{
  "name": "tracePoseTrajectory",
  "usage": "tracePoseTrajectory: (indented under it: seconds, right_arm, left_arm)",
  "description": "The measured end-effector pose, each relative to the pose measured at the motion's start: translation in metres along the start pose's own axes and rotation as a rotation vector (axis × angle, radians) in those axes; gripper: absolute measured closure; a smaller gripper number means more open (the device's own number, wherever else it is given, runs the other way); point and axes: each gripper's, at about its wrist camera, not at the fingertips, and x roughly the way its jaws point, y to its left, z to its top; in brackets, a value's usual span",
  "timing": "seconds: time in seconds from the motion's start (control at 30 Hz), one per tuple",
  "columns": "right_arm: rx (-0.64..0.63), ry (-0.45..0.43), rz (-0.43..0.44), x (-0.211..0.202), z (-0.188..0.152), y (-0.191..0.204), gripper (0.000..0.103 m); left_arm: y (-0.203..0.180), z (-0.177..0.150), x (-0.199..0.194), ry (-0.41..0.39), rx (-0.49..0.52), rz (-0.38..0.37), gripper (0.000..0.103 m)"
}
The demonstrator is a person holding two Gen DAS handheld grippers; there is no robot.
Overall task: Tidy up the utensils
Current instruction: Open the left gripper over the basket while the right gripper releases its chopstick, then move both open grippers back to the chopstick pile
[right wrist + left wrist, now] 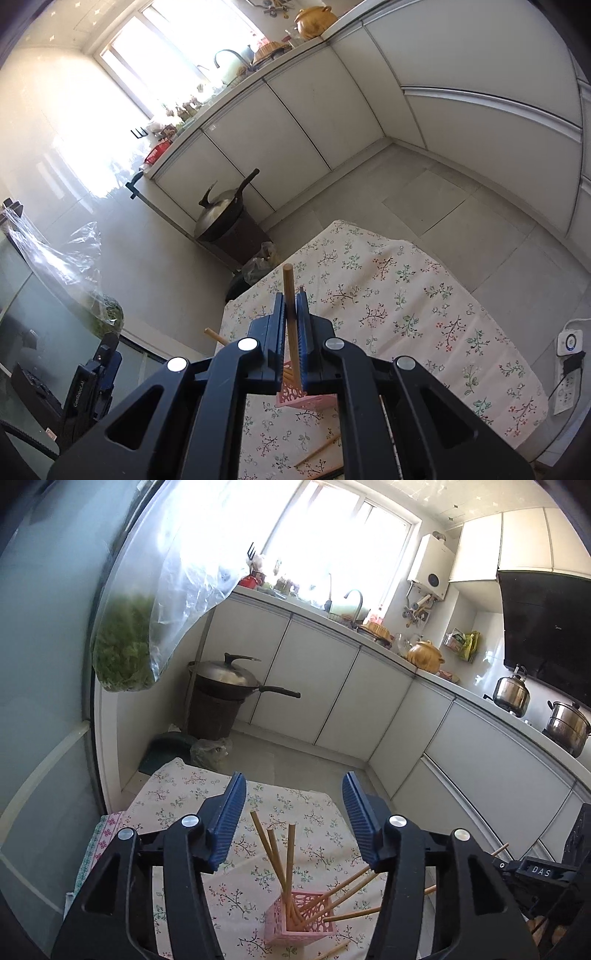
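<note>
Chopsticks (275,853) are standing in the pink holder (299,915) on the flowered cloth (177,797), below the left tongs (293,794), whose jaws are gaping with nothing between. Right tongs (291,306) are clamping one chopstick (290,295) upright over the holder.

I see a table covered in a floral tablecloth (177,794). Beyond it, a lidded wok (225,677) sits on a dark bin (212,716) against white cabinets (325,679). A clear plastic bag of greens (125,646) hangs at my left. On the counter stand a curved tap (355,600), a brown clay pot (424,657), a steel kettle (511,692) and a steel pot (567,725). A window (332,535) glares white.
</note>
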Motion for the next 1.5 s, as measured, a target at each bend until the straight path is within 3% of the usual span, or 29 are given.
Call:
tracePoseTrajectory:
  seconds: [0.23,0.33,0.43,0.67,0.83,0.97,1.13,1.23,1.33,1.5]
  right_arm:
    - [-0.027,0.046,-0.003,0.031,-0.003,0.012,0.093]
    - [0.0,0.032,0.025,0.037,-0.002,0.01,0.075]
    - [-0.019,0.013,0.013,0.032,-0.003,0.013,0.072]
    - [-0.147,-0.051,-0.046,0.009,-0.019,0.028,0.072]
    - [-0.207,-0.1,-0.094,-0.007,-0.028,0.027,0.069]
    - [-0.233,-0.138,-0.124,-0.019,-0.034,0.024,0.047]
    - [-0.232,-0.177,-0.18,-0.032,-0.038,0.013,0.034]
    - [-0.214,-0.195,-0.216,-0.039,-0.039,0.0,0.021]
    - [-0.212,-0.21,-0.269,-0.047,-0.045,-0.015,0.007]
    - [-0.143,-0.195,-0.39,-0.068,-0.064,-0.066,0.007]
  left_arm:
    - [0.0,-0.001,0.011,0.048,-0.008,-0.02,0.05]
    - [-0.007,-0.003,0.013,0.067,0.006,-0.037,0.048]
    - [-0.019,-0.008,0.01,0.067,0.054,-0.04,0.047]
    - [-0.052,-0.02,-0.005,0.012,0.184,-0.016,0.033]
    - [-0.065,-0.029,-0.012,-0.017,0.243,0.015,0.018]
    - [-0.068,-0.036,-0.013,-0.009,0.269,0.021,0.012]
    - [-0.07,-0.043,-0.016,-0.003,0.289,0.031,0.007]
    - [-0.07,-0.048,-0.015,0.008,0.301,0.018,0.007]
    - [-0.072,-0.055,-0.011,0.052,0.324,-0.02,0.007]
    - [-0.079,-0.072,0.012,0.26,0.375,-0.171,0.007]
